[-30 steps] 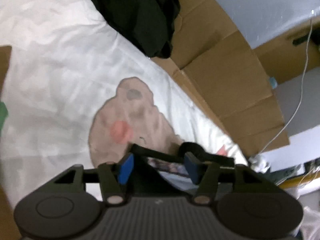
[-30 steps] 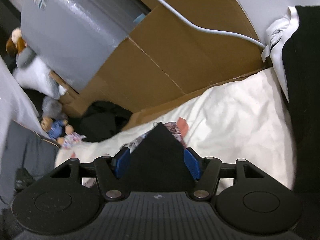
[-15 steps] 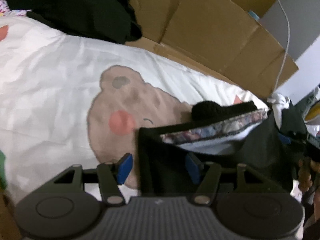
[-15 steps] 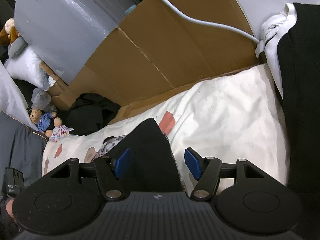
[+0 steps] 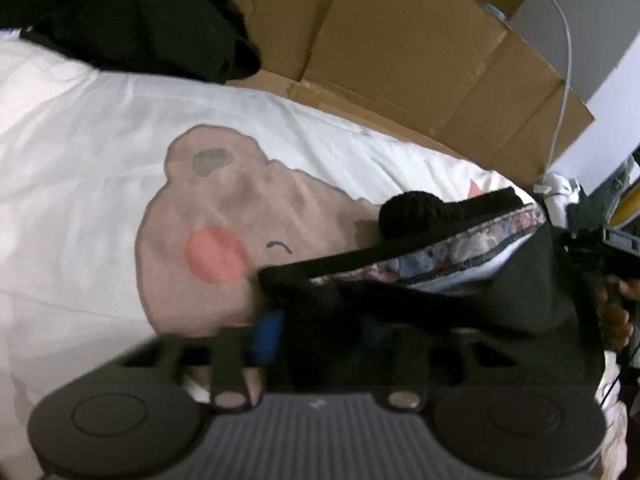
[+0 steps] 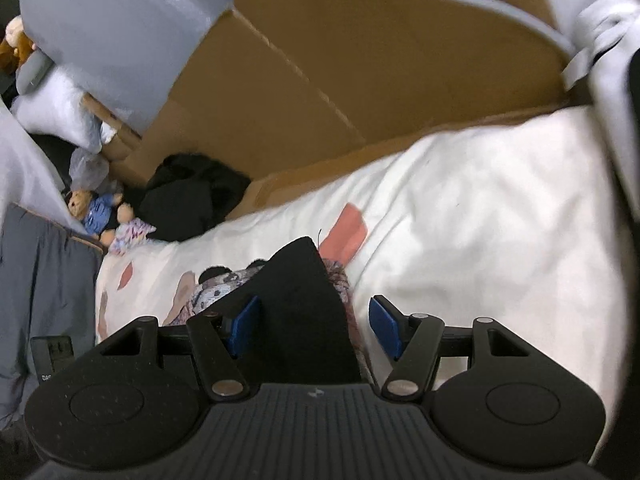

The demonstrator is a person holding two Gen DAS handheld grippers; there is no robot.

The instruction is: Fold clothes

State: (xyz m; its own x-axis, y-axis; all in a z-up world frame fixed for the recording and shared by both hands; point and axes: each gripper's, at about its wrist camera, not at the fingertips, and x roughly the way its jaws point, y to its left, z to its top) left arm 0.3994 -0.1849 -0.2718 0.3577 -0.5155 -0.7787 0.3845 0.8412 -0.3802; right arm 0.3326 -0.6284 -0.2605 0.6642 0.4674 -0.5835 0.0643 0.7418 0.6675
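Closing its jaws on a corner of the black garment (image 5: 460,320), the left gripper (image 5: 316,332) hangs over the bear-print bed sheet (image 5: 100,152). The right gripper (image 6: 312,326) stands open, garment fabric loose between its pads, cardboard (image 6: 360,80) beyond.

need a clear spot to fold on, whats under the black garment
The black garment lies on a white sheet, over the edge of its bear print. Its floral lining shows; whatever lies beneath is hidden.

Left gripper (image 5: 316,328) blurred behind garment (image 5: 460,300)
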